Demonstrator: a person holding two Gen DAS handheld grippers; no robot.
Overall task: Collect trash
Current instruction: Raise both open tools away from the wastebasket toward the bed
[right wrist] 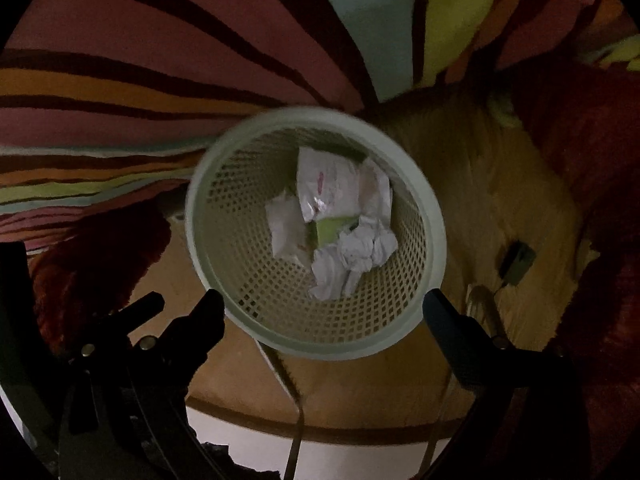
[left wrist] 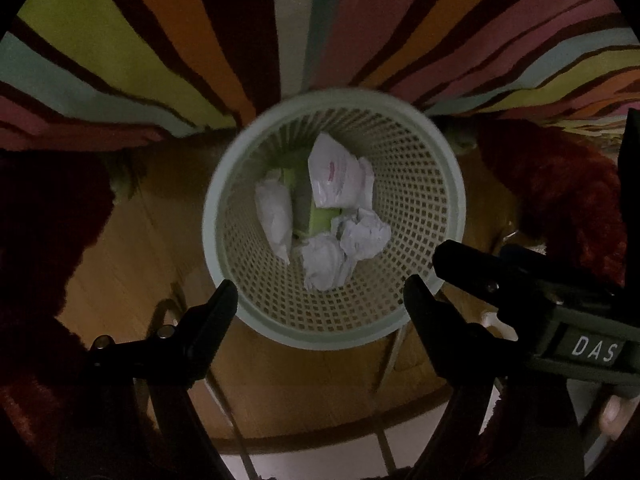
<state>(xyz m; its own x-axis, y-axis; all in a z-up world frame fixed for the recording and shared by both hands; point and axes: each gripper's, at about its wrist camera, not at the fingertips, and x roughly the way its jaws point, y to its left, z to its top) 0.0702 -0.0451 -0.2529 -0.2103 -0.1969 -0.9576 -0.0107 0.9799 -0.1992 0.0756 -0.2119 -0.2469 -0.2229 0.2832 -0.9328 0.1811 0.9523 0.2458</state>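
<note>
A wooden surface (left wrist: 280,392) carries a pale lattice-walled wastebasket (left wrist: 424,184), which stands upright on it. A multicoloured striped rug (left wrist: 160,40) lies just behind the basket, and dark red shaggy fabric (left wrist: 560,184) lies on either side. A small dark object (right wrist: 516,262) lies on the wood to the right.

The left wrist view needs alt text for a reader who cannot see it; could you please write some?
A pale green mesh wastebasket, seen from above, holds crumpled white paper and a white plastic wrapper. The left gripper hangs over its near rim, jaws open and empty, with the right gripper alongside. A striped rug lies beyond on the wooden floor.
</note>
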